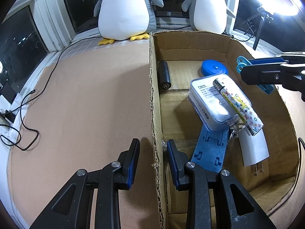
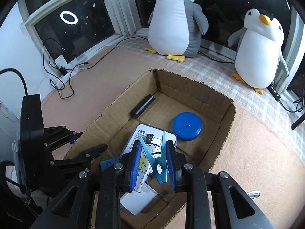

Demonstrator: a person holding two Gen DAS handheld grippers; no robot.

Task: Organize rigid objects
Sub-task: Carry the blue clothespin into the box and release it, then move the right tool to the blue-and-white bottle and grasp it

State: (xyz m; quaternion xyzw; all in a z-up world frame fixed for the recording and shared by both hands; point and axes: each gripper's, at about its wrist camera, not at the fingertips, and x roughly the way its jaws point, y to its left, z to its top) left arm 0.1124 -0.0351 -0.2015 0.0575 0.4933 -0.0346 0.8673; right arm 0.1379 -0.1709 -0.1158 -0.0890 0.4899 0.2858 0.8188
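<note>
Gripping blue clothespin (image 2: pixel 159 160), right jaws.

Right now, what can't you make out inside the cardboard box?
- Flat blue plastic stand: upper end under the clear plastic case, left wrist view.
- White charger plug: mostly behind the right gripper and its light-blue clothespin, right wrist view.
- Case label print: too small.

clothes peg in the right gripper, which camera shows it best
The right wrist view shows it best: the light blue clothes peg sits between the right gripper fingers, its whole length visible above the cardboard box. The left wrist view shows only its looped ends poking out of the gripper at the frame's edge.
</note>
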